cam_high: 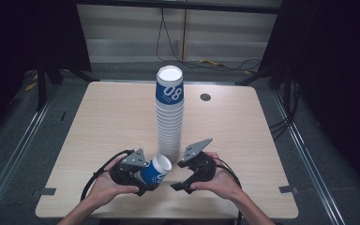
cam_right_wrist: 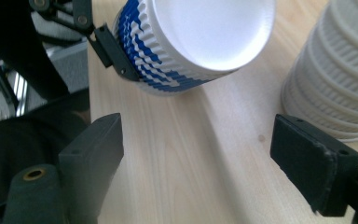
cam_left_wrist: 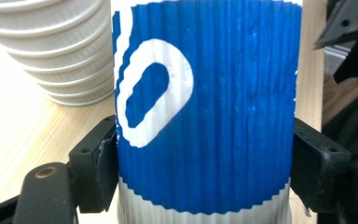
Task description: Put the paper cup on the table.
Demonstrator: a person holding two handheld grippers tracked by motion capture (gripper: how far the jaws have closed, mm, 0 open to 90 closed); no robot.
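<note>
Light wood table [cam_high: 98,122], dark curtains around; cup stack [cam_high: 169,117] mid-table, edges free. Left gripper [cam_high: 143,180] clamps cup [cam_high: 153,169]; right gripper [cam_high: 180,183] jaws apart.

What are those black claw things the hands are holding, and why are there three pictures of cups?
A person sits at a light wooden table and holds a black pinching tool, a hand-held gripper, in each hand. One picture is taken from a camera above the table. The other two come from small cameras riding on each tool, looking along its two black jaws.

On the table stands a tall stack of ribbed white paper cups, upside down, with a blue-banded one on top. Near the far edge is a small round dark grommet.

The left hand-held gripper squeezes one blue and white ribbed paper cup by its sides, tipped over sideways. The right hand-held gripper is open, with nothing between its jaws, just beside that cup.
</note>
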